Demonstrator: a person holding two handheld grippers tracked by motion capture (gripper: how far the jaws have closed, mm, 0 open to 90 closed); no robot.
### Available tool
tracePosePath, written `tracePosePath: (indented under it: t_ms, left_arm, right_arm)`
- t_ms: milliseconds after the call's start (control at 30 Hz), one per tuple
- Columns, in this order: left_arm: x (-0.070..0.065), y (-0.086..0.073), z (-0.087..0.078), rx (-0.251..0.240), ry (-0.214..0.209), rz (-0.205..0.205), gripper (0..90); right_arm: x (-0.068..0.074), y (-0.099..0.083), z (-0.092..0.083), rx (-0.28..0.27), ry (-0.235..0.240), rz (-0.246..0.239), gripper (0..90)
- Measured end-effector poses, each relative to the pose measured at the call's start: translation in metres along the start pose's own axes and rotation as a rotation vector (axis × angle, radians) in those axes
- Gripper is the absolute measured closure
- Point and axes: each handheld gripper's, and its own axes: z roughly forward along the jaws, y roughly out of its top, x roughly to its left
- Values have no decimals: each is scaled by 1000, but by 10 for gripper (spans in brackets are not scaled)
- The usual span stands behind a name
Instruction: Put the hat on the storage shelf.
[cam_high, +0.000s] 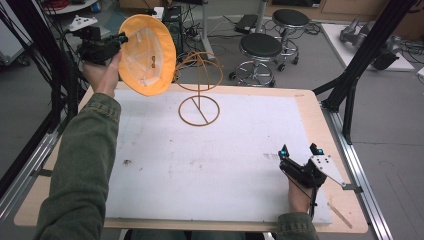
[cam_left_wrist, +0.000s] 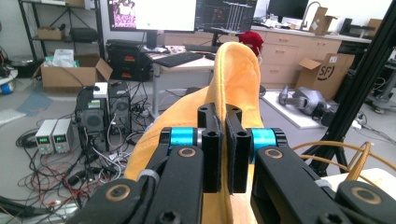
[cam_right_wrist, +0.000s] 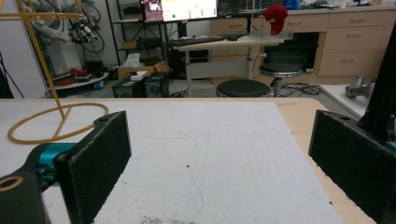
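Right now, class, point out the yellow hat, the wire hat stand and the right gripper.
yellow hat (cam_high: 150, 55): high view, pale inside of crown.
wire hat stand (cam_high: 199, 111): high view, base ring.
right gripper (cam_high: 299, 148): high view, between its open jaws.

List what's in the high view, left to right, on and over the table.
left gripper → yellow hat, held up by its brim → wire hat stand on the white mat → right gripper, jaws open, resting near the table's right edge.

Left gripper (cam_high: 121, 38) clamped (right gripper (cam_high: 300, 150) agape)
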Motion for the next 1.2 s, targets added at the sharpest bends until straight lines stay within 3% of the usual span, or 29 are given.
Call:
tracePosePath:
  t_ms: [367, 433, 767, 1200]
  left_arm:
    - [-25, 15, 11, -26, -51, 10, 869]
    - [-35, 19, 13, -39, -75, 12, 869]
    - [-59, 22, 23, -40, -137, 6, 869]
    - [-99, 24, 38, -26, -168, 53, 868]
  right_arm:
    - [0, 0, 0, -6, 14, 1, 46]
    - [0, 0, 0, -6, 13, 2, 46]
    - [-1, 0, 0, -7, 18, 10, 46]
    - [-1, 1, -1, -11, 13, 17, 46]
